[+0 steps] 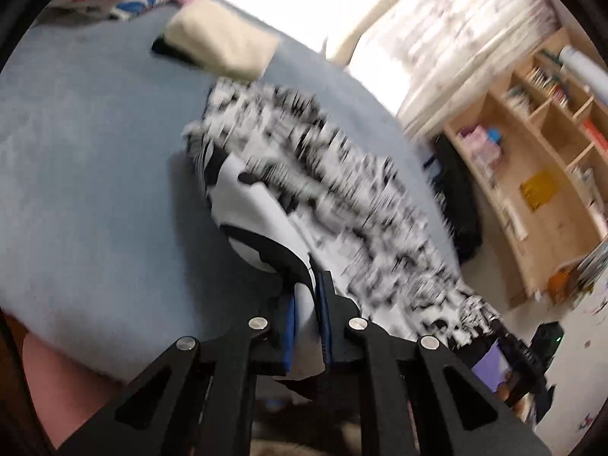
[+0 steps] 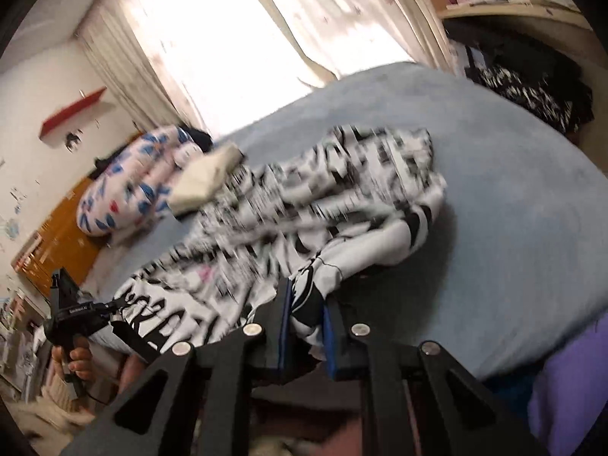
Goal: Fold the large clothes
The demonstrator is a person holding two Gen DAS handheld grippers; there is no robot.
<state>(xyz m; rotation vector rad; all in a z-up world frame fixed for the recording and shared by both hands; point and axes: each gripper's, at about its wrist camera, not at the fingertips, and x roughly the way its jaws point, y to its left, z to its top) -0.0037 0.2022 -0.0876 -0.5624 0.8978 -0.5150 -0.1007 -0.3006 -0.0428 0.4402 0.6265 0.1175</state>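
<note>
At the near edge of the bed (image 1: 83, 174), the left gripper (image 1: 307, 296) and the right gripper (image 2: 307, 304) each clench a pinch of the black-and-white printed garment (image 2: 304, 205), presumably at neighbouring points along one hem, to control it for a fold. Beyond them it lies crumpled across the bed's middle. Toward the far edge, a cream folded item (image 1: 220, 40) sits apart, likely finished.

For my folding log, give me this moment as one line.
phase: mid-fold | left gripper: shut on black-and-white garment | right gripper: shut on same garment | surface: blue bed | view: motion-blurred
</note>
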